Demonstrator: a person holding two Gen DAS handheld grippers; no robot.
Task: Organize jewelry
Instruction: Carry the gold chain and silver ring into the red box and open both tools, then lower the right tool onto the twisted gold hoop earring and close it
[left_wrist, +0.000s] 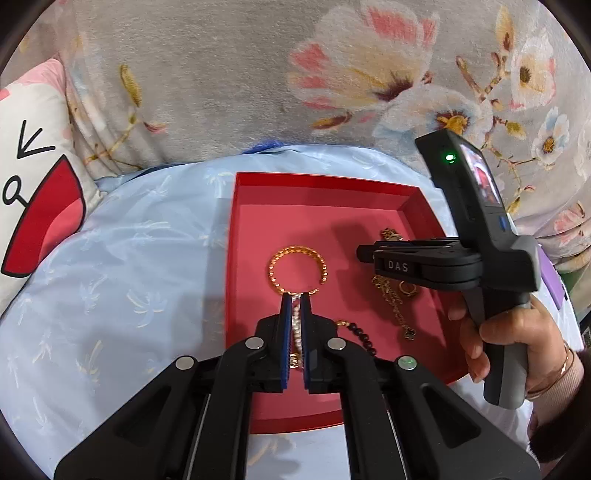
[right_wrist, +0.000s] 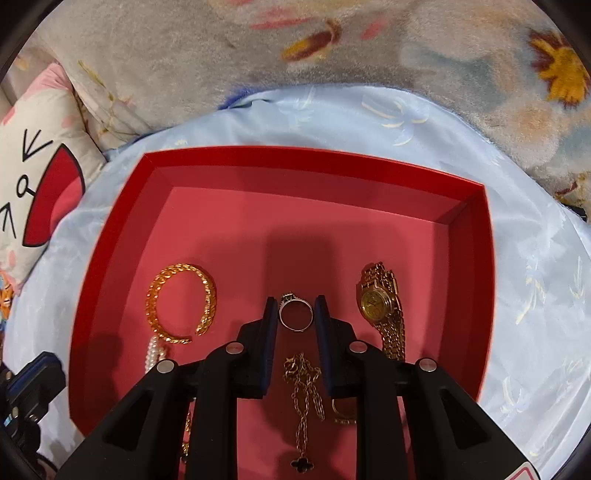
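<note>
A red tray (left_wrist: 236, 258) (right_wrist: 110, 258) lies on a pale blue cloth. In it are a gold bangle (left_wrist: 297, 269) (right_wrist: 181, 302), a pearl strand (left_wrist: 296, 328) (right_wrist: 153, 352), a gold chain with a dark clover pendant (left_wrist: 395, 306) (right_wrist: 304, 391), a gold watch (right_wrist: 380, 306), a silver ring (right_wrist: 295, 314), a gold ring (left_wrist: 406, 288) (right_wrist: 341, 411) and dark beads (left_wrist: 360, 334). My left gripper (left_wrist: 295, 299) is nearly shut around the pearl strand. My right gripper (right_wrist: 295, 304) (left_wrist: 364, 253) stands around the silver ring with its fingers partly open.
A grey floral blanket (left_wrist: 258, 74) (right_wrist: 406, 48) lies behind the tray. A cartoon pillow (left_wrist: 33, 192) (right_wrist: 33, 184) sits at the left. The blue cloth (left_wrist: 129, 277) (right_wrist: 535, 295) spreads around the tray.
</note>
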